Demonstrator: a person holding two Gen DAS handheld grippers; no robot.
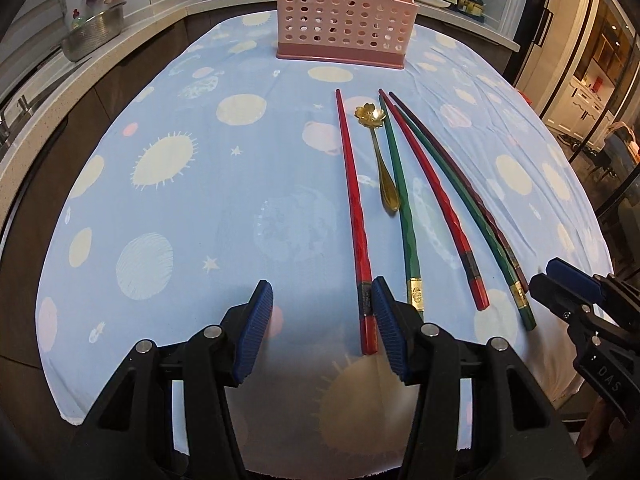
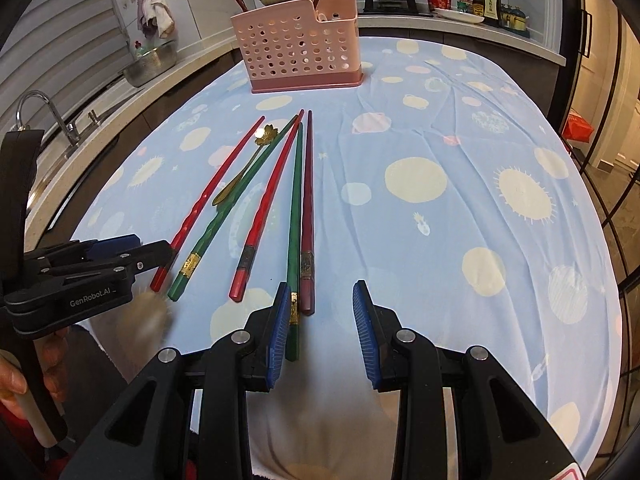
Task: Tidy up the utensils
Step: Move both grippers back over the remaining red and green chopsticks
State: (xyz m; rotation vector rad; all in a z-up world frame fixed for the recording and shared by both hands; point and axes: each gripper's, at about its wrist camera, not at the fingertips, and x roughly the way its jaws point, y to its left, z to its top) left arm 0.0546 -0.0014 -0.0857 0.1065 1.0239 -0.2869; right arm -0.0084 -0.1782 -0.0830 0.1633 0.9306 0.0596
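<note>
Pink basket point(image 1: 344, 20), blue planet-print tablecloth point(image 1: 200, 200), seemingly gold spoon point(image 1: 380, 160)

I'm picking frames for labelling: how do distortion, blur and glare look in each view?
Left wrist view: strong fisheye bowing of the tablecloth, soft patch near the left claw, chopsticks sharp. Right wrist view: same bowing, glare on the gold spoon, blurred cloth beside the other claw.
</note>
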